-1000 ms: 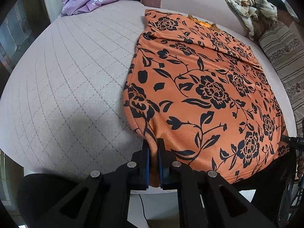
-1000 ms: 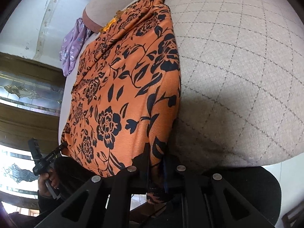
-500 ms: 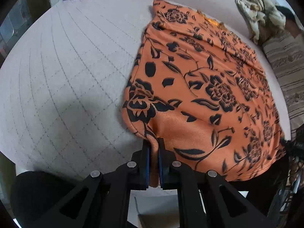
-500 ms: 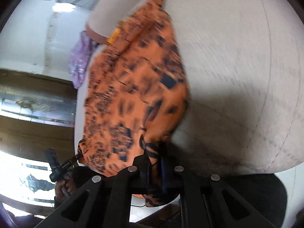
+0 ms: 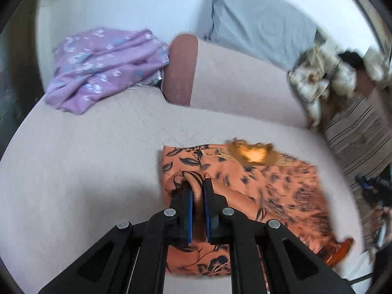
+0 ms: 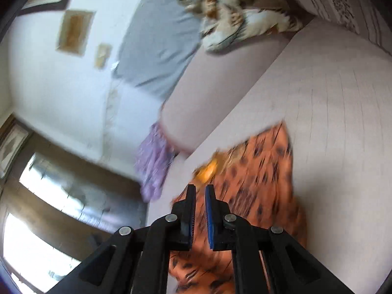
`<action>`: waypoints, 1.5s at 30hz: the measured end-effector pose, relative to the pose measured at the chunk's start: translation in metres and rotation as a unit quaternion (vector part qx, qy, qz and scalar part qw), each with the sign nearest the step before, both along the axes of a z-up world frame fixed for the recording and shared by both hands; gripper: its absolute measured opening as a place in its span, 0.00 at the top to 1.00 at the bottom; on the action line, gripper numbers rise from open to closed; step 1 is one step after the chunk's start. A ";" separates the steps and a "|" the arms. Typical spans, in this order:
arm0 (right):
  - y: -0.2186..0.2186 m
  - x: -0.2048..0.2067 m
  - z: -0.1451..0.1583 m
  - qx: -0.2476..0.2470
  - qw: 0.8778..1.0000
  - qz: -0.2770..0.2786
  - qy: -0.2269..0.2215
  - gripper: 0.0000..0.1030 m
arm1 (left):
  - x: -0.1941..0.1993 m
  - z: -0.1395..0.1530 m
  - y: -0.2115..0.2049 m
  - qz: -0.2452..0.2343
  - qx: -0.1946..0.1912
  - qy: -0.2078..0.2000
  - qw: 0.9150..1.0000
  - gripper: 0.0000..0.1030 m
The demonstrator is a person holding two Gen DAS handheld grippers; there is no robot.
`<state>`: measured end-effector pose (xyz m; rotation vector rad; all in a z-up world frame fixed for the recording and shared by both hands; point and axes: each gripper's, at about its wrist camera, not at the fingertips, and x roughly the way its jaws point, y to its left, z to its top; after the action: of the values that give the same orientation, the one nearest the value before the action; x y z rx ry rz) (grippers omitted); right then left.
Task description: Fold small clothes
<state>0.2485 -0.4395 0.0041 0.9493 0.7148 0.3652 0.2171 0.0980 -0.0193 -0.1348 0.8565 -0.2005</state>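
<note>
An orange garment with a black flower print lies folded over itself on the beige quilted sofa seat. My left gripper is shut on a bunched edge of it, held over the garment's far left corner near the neckline. In the right wrist view the garment is blurred and lies under my right gripper. Its jaws stand slightly apart with nothing between them.
A crumpled purple floral garment lies at the sofa's back left. A grey pillow leans on the backrest. A cream patterned cloth pile and a striped cushion sit at the right. The sofa backrest rises behind the garment.
Both grippers carried the garment's near edge forward over it toward the neckline, folding it roughly in half. The right gripper has let go of its corner. The left still holds its corner.
</note>
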 end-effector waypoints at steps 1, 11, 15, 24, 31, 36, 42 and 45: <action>0.004 0.015 -0.008 -0.025 0.999 -0.007 0.022 0.88 | 0.016 -0.015 -0.004 0.011 -0.001 0.026 1.000 0.92; 0.125 -0.059 -0.018 -0.294 0.935 0.198 -0.021 0.25 | 0.002 -0.055 -0.004 0.004 0.001 0.046 0.999 0.92; 0.159 -0.054 -0.007 -0.359 0.888 0.278 -0.069 0.25 | -0.003 -0.051 -0.009 -0.004 0.011 0.043 0.999 0.92; 0.185 -0.015 -0.012 -0.353 0.869 0.340 -0.064 0.96 | -0.014 -0.005 -0.008 -0.031 0.020 -0.015 0.999 0.93; 0.068 0.081 0.000 -0.241 0.966 0.093 -0.033 0.92 | 0.082 -0.026 -0.011 -0.003 0.033 0.027 0.999 0.87; 0.045 0.109 -0.085 -0.245 0.965 0.034 0.084 0.83 | 0.116 -0.096 0.005 0.019 0.000 0.116 0.993 0.66; 0.039 0.038 -0.069 -0.260 0.965 -0.023 0.037 0.18 | 0.060 -0.061 0.046 0.084 0.011 0.039 0.996 0.34; 0.047 -0.009 -0.072 -0.184 0.982 -0.019 0.038 0.18 | 0.018 -0.062 0.057 0.100 -0.020 0.039 0.994 0.34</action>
<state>0.2393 -0.3921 -0.0678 0.6282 0.8005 0.1537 0.2355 0.1548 -0.0812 -0.2655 0.9118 -0.0249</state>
